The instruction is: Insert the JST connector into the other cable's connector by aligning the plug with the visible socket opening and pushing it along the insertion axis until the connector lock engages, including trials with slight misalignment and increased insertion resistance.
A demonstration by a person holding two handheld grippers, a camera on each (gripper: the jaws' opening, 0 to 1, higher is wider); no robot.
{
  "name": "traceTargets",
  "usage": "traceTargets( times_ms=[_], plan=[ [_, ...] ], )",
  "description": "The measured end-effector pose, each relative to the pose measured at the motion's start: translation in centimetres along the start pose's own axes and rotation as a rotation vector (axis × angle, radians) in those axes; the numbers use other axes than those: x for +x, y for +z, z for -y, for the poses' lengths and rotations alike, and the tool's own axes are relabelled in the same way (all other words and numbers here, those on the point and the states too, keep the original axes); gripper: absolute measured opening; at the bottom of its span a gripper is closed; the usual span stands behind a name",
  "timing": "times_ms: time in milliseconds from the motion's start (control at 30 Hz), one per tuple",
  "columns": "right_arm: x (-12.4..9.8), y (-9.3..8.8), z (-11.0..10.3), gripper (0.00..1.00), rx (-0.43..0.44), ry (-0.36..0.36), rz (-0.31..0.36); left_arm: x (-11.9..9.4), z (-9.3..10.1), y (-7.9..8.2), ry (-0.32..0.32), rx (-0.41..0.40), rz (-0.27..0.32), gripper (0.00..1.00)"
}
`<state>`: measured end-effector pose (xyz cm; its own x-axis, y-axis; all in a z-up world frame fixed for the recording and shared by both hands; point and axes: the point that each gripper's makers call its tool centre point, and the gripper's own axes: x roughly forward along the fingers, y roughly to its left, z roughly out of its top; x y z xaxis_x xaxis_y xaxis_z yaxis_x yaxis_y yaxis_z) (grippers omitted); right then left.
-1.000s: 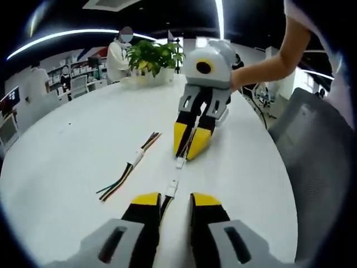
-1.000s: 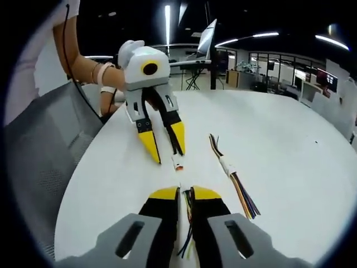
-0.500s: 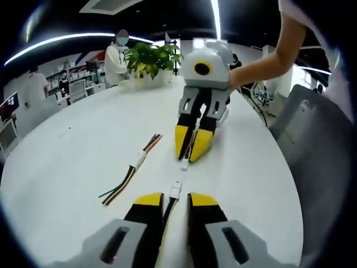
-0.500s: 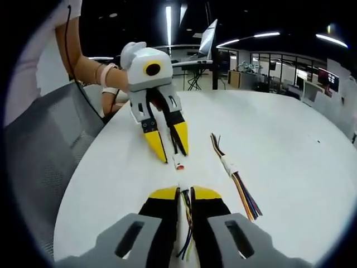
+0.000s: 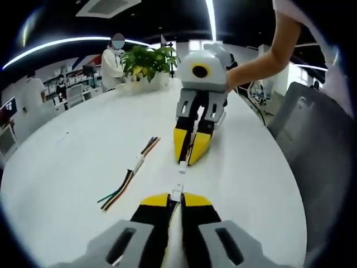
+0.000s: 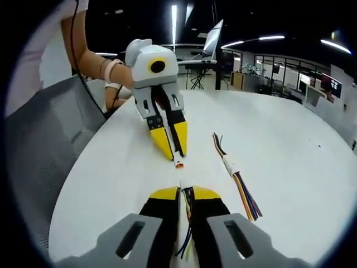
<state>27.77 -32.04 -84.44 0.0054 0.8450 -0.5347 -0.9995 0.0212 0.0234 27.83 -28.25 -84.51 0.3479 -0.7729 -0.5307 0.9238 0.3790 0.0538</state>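
Observation:
In the left gripper view my left gripper point(image 5: 175, 200) is shut on a multicoloured cable whose white JST connector point(image 5: 177, 193) pokes out past its yellow tips. Just beyond, a second white connector point(image 5: 182, 165) juts from my right gripper point(image 5: 187, 158), which is shut on its own cable and points back at me. A small gap separates the two connectors, which are roughly in line. In the right gripper view my right gripper point(image 6: 185, 194) clamps coloured wires point(image 6: 187, 202). Opposite it, the left gripper point(image 6: 175, 152) holds the connector point(image 6: 178, 164) low over the white table point(image 6: 279, 139).
A spare cable with a white connector point(image 5: 129, 174) point(image 6: 234, 173) lies loose on the table beside the grippers. A grey chair point(image 5: 318, 145) point(image 6: 50, 145) stands at the table edge. A potted plant point(image 5: 148, 58) sits at the far side, with people beyond it.
The left gripper's jaws have closed from spread to shut on its cable. The two connectors have drawn closer together.

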Motion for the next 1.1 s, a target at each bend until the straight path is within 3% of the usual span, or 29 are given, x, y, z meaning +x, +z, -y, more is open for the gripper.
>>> traceTargets(
  times_ms=[267,600,800,1100],
  plan=[
    [0.2,0.0,0.3,0.03,0.028,-0.016,-0.006,0.1,-0.2,0.1,0.011,-0.005,-0.003,0.0],
    [-0.1,0.2,0.7,0.02,0.006,-0.061,-0.017,0.0,-0.1,0.0,0.003,-0.107,-0.015,0.0],
    [-0.6,1.0,0.5,0.02,0.004,-0.072,-0.013,-0.4,-0.2,1.1,0.0,-0.13,-0.011,0.0],
    [-1.1,2.5,-0.1,0.02,-0.035,-0.065,-0.01,-0.6,0.4,2.6,-0.025,-0.082,-0.022,0.0]
  ],
)
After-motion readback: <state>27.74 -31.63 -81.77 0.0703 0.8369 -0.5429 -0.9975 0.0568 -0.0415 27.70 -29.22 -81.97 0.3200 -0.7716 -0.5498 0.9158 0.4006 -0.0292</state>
